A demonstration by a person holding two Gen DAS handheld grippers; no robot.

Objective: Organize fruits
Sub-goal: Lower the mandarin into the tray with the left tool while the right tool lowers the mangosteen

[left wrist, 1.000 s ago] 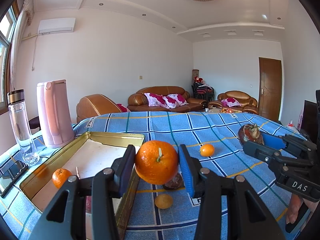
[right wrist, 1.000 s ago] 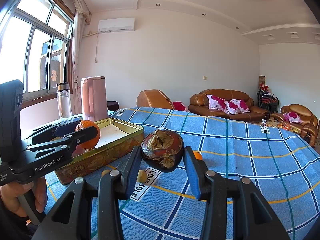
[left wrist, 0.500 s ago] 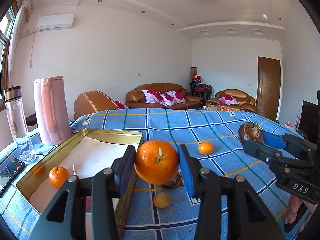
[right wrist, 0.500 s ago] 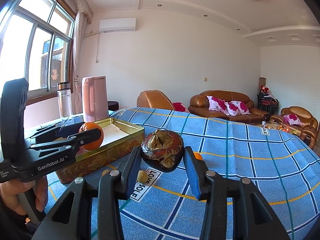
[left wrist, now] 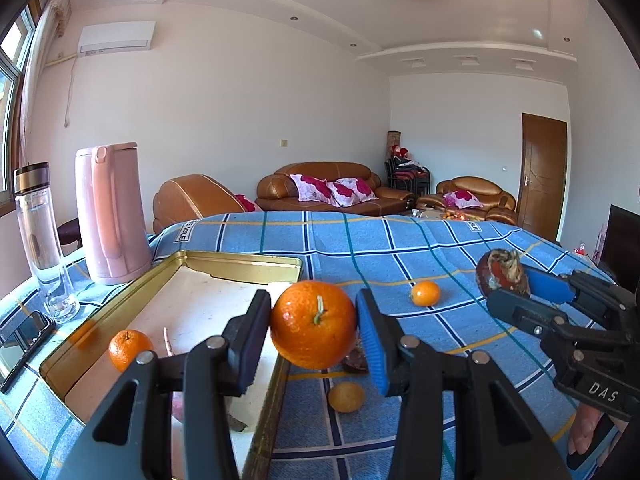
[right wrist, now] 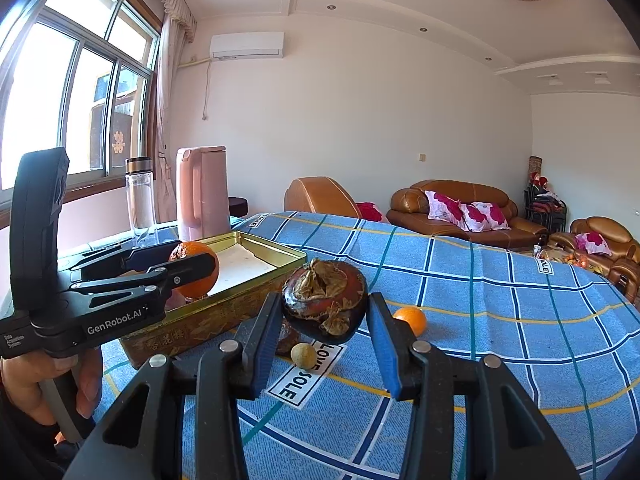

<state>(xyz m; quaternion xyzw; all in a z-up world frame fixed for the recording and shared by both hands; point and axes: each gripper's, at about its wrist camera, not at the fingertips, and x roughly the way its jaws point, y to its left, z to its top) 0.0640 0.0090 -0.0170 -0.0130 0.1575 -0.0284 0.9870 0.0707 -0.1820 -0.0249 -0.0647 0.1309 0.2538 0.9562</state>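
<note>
Gripping: L gripper [left wrist: 314, 330] w/ orange [left wrist: 313, 324], R gripper [right wrist: 324, 330] w/ mangosteen [right wrist: 325, 300]; tin [left wrist: 240, 267] + kettle [left wrist: 110, 212] nearby.

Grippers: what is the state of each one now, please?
Left gripper: closed on the large orange.
Right gripper: closed on the dark brown fruit.

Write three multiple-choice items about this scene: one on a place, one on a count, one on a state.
1. Where does the small orange lie?
A. in the gold tin tray
B. on the sofa
C. on the phone

2. How many claws hold a fruit?
A. none
B. one
C. two

3. The pink kettle is
A. lying on its side
B. upright
C. inside the tray

Answers:
1 A, it rests on the tray's floor.
2 C, the left claw grips a large orange, the right claw a dark mangosteen.
3 B, it stands beside the tray.
</note>
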